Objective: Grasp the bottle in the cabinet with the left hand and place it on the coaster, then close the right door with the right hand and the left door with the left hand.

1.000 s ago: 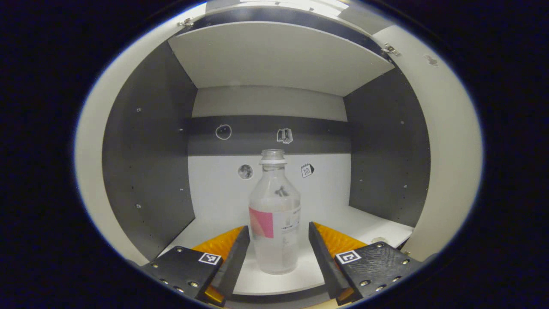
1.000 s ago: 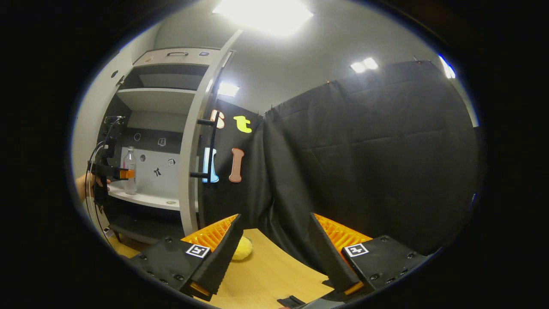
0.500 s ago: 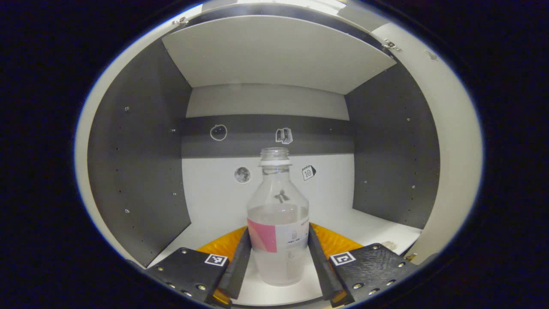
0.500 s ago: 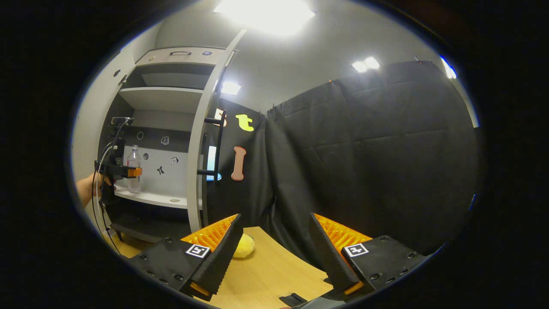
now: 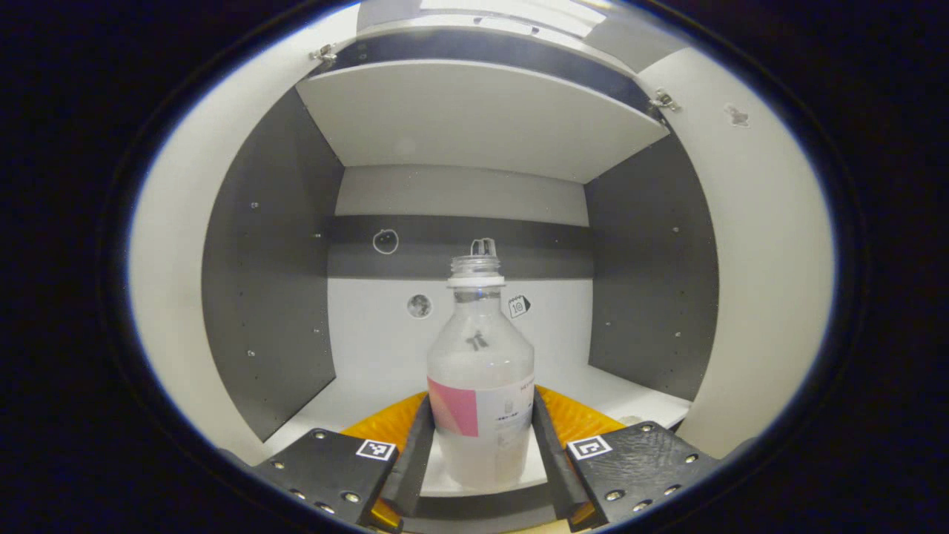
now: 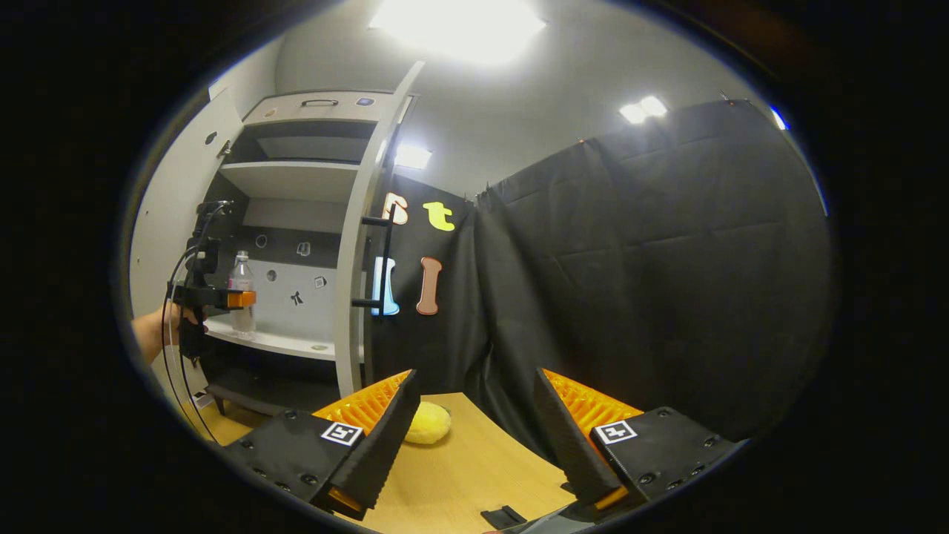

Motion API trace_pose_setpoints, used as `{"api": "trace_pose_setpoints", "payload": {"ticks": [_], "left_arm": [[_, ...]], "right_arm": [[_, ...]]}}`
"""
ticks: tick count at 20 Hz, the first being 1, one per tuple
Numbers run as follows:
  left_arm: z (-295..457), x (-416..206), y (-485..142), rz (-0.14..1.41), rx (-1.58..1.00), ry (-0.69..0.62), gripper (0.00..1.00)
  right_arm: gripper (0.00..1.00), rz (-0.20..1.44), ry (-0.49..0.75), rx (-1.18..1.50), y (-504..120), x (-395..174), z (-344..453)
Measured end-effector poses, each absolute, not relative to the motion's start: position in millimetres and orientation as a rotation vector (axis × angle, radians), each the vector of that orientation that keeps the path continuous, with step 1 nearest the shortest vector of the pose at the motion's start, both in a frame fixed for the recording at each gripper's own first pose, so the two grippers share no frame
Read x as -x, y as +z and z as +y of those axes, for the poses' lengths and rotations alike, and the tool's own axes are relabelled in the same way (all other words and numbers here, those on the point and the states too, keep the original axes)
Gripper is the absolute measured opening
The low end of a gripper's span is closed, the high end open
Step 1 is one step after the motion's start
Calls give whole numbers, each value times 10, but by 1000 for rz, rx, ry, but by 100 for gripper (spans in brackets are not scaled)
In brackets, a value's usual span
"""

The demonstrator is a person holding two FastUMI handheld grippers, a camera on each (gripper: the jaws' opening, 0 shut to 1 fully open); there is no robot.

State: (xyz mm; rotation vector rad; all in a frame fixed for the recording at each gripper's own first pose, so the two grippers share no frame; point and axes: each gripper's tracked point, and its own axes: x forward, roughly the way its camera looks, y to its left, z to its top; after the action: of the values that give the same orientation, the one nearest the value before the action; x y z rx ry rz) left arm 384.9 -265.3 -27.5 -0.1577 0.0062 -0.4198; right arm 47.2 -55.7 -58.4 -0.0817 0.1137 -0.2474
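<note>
A clear bottle (image 5: 480, 386) with a pink and white label and no cap stands upright at the front of the cabinet's white lower shelf (image 5: 630, 397). My left gripper (image 5: 482, 406) is shut on it, one finger pressing each side of the label. In the right gripper view the same bottle (image 6: 241, 293) sits in the left gripper (image 6: 222, 298), held by a hand (image 6: 152, 330). Whether its base is off the shelf I cannot tell. My right gripper (image 6: 474, 437) hangs open over a wooden table (image 6: 474, 475), holding nothing.
Both cabinet doors stand open: the left door (image 6: 167, 215) and the right door (image 6: 363, 245) with its black handle (image 6: 385, 259). A yellow rounded object (image 6: 428, 432) lies on the table near my right gripper. An upper shelf (image 5: 474, 119) spans above the bottle.
The left gripper's fingers came together on the bottle, then drew back a little toward the shelf's front edge. The right gripper's view swung slightly toward the cabinet.
</note>
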Motion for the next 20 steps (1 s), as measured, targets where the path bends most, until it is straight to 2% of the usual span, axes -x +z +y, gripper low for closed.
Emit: {"api": "trace_pose_setpoints", "payload": {"ticks": [10, 20], "left_arm": [[-2597, -2937, -347, -3, 144, -419, 69], [-2536, -2131, -781, 31, 161, -390, 69]], "right_arm": [[97, 117, -152, 57, -569, -231, -682], [97, 145, -90, 51, -617, 50, -822]]}}
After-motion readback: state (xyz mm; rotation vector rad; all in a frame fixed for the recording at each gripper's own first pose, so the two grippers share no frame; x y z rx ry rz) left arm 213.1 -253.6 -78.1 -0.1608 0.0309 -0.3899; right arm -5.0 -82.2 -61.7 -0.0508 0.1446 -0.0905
